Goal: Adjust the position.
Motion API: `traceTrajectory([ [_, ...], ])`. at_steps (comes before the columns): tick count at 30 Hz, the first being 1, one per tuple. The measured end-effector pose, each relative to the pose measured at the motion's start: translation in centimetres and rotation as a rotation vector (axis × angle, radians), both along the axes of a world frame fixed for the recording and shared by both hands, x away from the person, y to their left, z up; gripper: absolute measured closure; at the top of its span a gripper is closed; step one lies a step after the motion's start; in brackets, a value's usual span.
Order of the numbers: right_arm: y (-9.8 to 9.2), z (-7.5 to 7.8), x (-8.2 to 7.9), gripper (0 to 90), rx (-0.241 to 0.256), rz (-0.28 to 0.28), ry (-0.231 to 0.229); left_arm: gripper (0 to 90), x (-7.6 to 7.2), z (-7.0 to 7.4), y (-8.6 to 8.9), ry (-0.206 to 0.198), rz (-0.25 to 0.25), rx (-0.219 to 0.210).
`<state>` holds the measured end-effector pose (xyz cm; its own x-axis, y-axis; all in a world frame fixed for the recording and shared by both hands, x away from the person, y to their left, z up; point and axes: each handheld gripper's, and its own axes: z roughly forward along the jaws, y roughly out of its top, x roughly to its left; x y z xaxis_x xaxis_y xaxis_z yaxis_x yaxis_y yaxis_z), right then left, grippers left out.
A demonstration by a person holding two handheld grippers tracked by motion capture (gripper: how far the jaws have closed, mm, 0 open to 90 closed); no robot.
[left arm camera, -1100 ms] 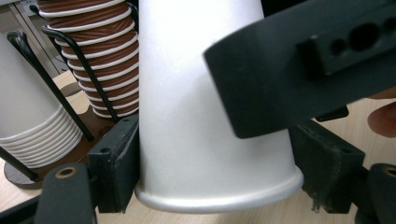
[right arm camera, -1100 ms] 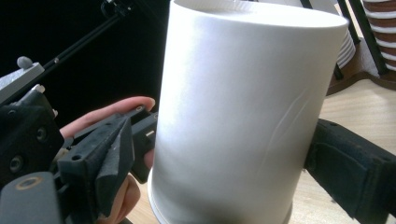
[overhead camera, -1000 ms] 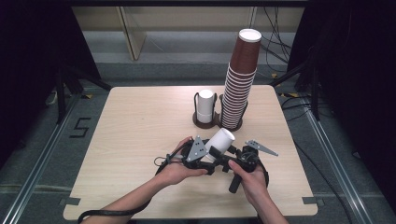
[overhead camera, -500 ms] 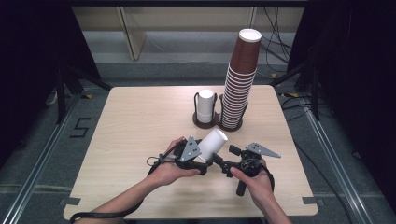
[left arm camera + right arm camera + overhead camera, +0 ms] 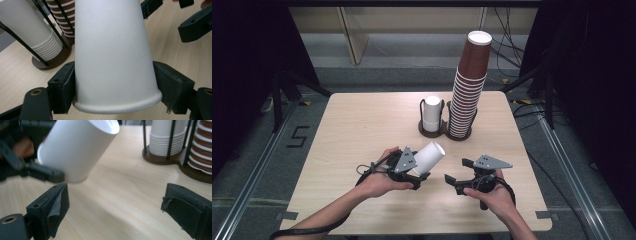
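White paper cup [image 5: 428, 157] clamped near rim in left tool [image 5: 414, 172], axis tilted toward cup rack [image 5: 432, 131]; right tool [image 5: 458, 172] just beside, open, empty.

We take this for a lab or recording studio rather than a home. A lone light-wood counter [image 5: 362, 130] stands on a grey floor [image 5: 257, 165] with metal rails [image 5: 259, 155] and a taped numeral 5 [image 5: 297, 136] (a position marker, it seems). Black curtains [image 5: 247, 60] close both sides, and loose cables [image 5: 512, 45] trail behind. A cup rack [image 5: 432, 131] holds stacked paper cups [image 5: 468, 90].
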<state>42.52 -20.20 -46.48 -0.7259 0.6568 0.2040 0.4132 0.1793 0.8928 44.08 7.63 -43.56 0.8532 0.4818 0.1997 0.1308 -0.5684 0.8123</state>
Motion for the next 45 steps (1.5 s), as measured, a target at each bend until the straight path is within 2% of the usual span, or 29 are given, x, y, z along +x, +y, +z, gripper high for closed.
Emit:
traceTrajectory([
  [1, 0.0, 0.0, -0.1, 8.3, -0.037, 0.014, 0.004, 23.9, 0.0, 0.0, 0.1, 0.002, -0.002, 0.008],
  [2, -0.2, 0.1, 0.1, 8.8, -0.069, 0.039, -0.019, 24.0, 0.0, 0.0, 0.2, 0.01, -0.004, 0.04],
  [3, -0.2, 0.1, 0.2, 8.9, -0.088, 0.064, -0.023, 24.1, 0.0, 0.0, 0.4, 0.024, -0.006, 0.069],
  [5, -0.2, 0.1, 0.3, 9.3, -0.119, 0.128, -0.003, 24.1, -0.1, 0.0, 0.6, 0.052, -0.018, 0.115],
  [6, -0.2, 0.3, 0.1, 9.3, -0.145, 0.142, 0.021, 24.1, -0.1, 0.1, 0.6, 0.047, -0.031, 0.131],
  [7, -0.2, 0.4, 0.3, 9.8, -0.189, 0.179, -0.016, 24.1, -0.2, 0.1, 0.7, 0.054, -0.038, 0.137],
  [8, -0.1, 0.5, 0.3, 10.8, -0.209, 0.2, -0.013, 24.1, -0.3, 0.1, 0.7, 0.056, -0.043, 0.144],
  [9, -0.1, 0.7, 0.3, 11.9, -0.241, 0.231, -0.034, 24.1, -0.4, 0.2, 0.7, 0.056, -0.052, 0.149],
  [10, 0.1, 0.8, 0.3, 12.5, -0.268, 0.27, -0.035, 24.1, -0.4, 0.2, 0.7, 0.058, -0.057, 0.155],
  [11, 0.2, 0.9, 0.4, 12.9, -0.294, 0.3, -0.055, 24.1, -0.4, 0.4, 0.8, 0.049, -0.068, 0.185],
  [13, 0.5, 1.2, 0.3, 12.8, -0.341, 0.346, -0.046, 24.1, -0.6, 0.3, 0.6, 0.057, -0.078, 0.186],
  [15, 0.8, 1.4, 0.6, 12.5, -0.379, 0.385, -0.073, 24.1, -0.7, 0.3, 0.5, 0.058, -0.093, 0.205],
  [19, 1.2, 1.6, 0.9, 11.4, -0.428, 0.439, -0.059, 24.2, -1.1, 0.2, 0.3, 0.067, -0.122, 0.245],
  [20, 1.3, 1.7, 1.2, 11.2, -0.453, 0.466, -0.092, 24.3, -1.2, 0.2, 0.2, 0.073, -0.134, 0.26],
  [22, 1.5, 1.7, 1.1, 10.9, -0.464, 0.478, -0.05, 24.3, -1.3, 0.1, 0.0, 0.074, -0.152, 0.284],
  [23, 1.7, 1.8, 1.4, 10.9, -0.483, 0.509, -0.088, 24.3, -1.4, 0.1, -0.1, 0.078, -0.163, 0.305],
  [26, 2.3, 1.8, 1.4, 10.8, -0.512, 0.564, -0.075, 24.5, -1.6, 0.0, -0.3, 0.08, -0.186, 0.337],
  [27, 2.4, 1.9, 1.5, 10.9, -0.526, 0.578, -0.106, 24.6, -1.7, 0.0, -0.4, 0.083, -0.196, 0.353],
  [28, 2.6, 2.0, 1.4, 10.9, -0.528, 0.587, -0.099, 24.7, -1.8, 0.0, -0.5, 0.075, -0.195, 0.348],
  [29, 2.8, 2.0, 1.5, 10.9, -0.532, 0.605, -0.125, 24.8, -1.8, 0.0, -0.6, 0.078, -0.203, 0.356],
  [30, 3.0, 2.0, 1.4, 10.9, -0.528, 0.608, -0.112, 24.9, -1.9, -0.1, -0.7, 0.081, -0.206, 0.36],
  [33, 3.6, 2.0, 1.4, 10.9, -0.54, 0.636, -0.135, 25.0, -2.0, -0.3, -1.0, 0.085, -0.234, 0.398],
  [35, 3.9, 2.0, 1.3, 11.0, -0.543, 0.644, -0.125, 25.1, -2.1, -0.5, -1.2, 0.094, -0.242, 0.409],
  [40, 4.7, 1.9, 1.2, 11.5, -0.56, 0.691, -0.142, 25.2, -2.1, -0.7, -1.6, 0.097, -0.268, 0.451],
  [42, 4.8, 1.8, 1.2, 11.6, -0.58, 0.702, -0.144, 25.3, -2.1, -0.8, -1.7, 0.092, -0.274, 0.471],
  [43, 4.8, 1.8, 1.1, 11.8, -0.592, 0.691, -0.129, 25.3, -2.1, -0.8, -1.8, 0.09, -0.275, 0.476],
  [45, 4.9, 1.7, 1.2, 12.3, -0.591, 0.693, -0.143, 25.4, -2.0, -0.6, -1.7, 0.086, -0.28, 0.477],
])
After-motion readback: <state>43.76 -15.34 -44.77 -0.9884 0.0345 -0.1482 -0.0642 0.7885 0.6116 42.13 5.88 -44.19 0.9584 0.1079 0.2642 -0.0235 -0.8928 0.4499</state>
